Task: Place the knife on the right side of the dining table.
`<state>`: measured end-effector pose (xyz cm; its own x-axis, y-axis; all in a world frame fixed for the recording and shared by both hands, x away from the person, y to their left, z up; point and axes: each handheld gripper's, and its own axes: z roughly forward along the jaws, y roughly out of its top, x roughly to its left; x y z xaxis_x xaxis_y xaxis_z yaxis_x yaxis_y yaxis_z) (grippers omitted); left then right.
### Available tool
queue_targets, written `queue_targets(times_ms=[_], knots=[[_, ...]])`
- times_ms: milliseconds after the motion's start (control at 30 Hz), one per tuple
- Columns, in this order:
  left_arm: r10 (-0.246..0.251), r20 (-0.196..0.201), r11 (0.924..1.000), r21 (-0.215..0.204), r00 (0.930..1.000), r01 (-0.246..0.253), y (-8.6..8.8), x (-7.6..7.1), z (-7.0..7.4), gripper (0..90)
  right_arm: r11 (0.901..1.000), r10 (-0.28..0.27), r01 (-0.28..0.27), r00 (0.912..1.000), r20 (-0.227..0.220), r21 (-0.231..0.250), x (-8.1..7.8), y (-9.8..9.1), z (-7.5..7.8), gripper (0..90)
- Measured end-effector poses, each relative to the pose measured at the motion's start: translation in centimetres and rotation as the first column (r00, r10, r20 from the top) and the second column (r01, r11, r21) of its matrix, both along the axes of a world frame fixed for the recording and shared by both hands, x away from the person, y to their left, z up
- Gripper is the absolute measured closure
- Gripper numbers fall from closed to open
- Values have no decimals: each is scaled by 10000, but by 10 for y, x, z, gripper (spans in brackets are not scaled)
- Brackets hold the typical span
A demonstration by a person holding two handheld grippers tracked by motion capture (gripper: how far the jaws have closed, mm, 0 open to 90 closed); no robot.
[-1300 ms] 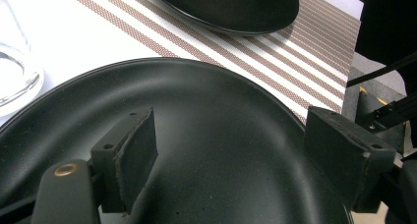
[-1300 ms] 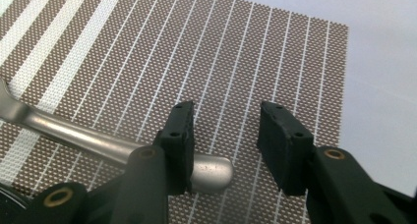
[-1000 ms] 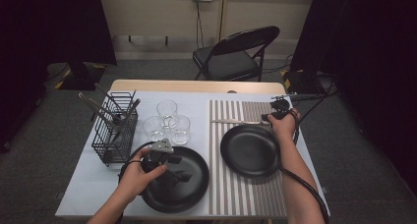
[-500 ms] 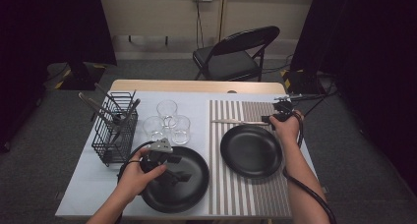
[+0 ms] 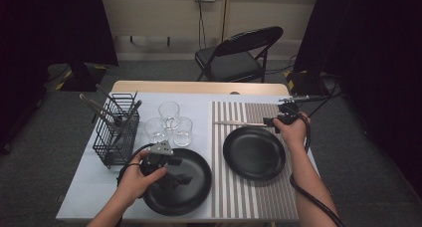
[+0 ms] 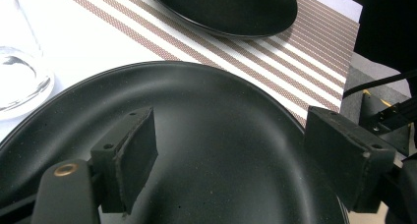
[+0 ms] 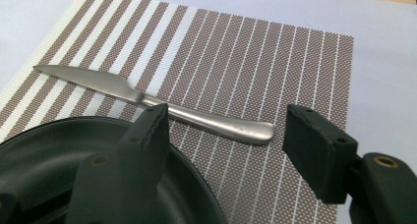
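Tabletop bears no legible writing. Knife lies free on striped placemat beyond right plate; right tongs just opening, empty. Left tongs spread over left plate

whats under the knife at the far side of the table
The knife lies flat on the striped placemat, just beyond the black plate. The mat hides whatever is beneath it there.
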<state>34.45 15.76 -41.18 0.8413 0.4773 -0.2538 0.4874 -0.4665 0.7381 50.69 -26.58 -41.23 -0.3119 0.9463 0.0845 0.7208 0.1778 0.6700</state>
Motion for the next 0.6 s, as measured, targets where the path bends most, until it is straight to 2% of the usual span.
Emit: queue_targets(times_ms=[133,200,267,600], knots=[[-3,43,10000,65,10000,3,1,0,0,203,10000,26,-26,10000,20,77,-5,1,3,311],[16,5,10000,-80,10000,-16,1,0,-1,203,9998,65,-65,10000,17,177,-7,1,3,302],[-2,-2,10000,-48,10000,2,2,-1,1,203,9998,38,-37,10000,-88,175,-10,1,4,293],[56,73,9999,-132,10000,-55,5,-2,5,203,9992,290,-293,9995,125,254,-23,6,8,255]])
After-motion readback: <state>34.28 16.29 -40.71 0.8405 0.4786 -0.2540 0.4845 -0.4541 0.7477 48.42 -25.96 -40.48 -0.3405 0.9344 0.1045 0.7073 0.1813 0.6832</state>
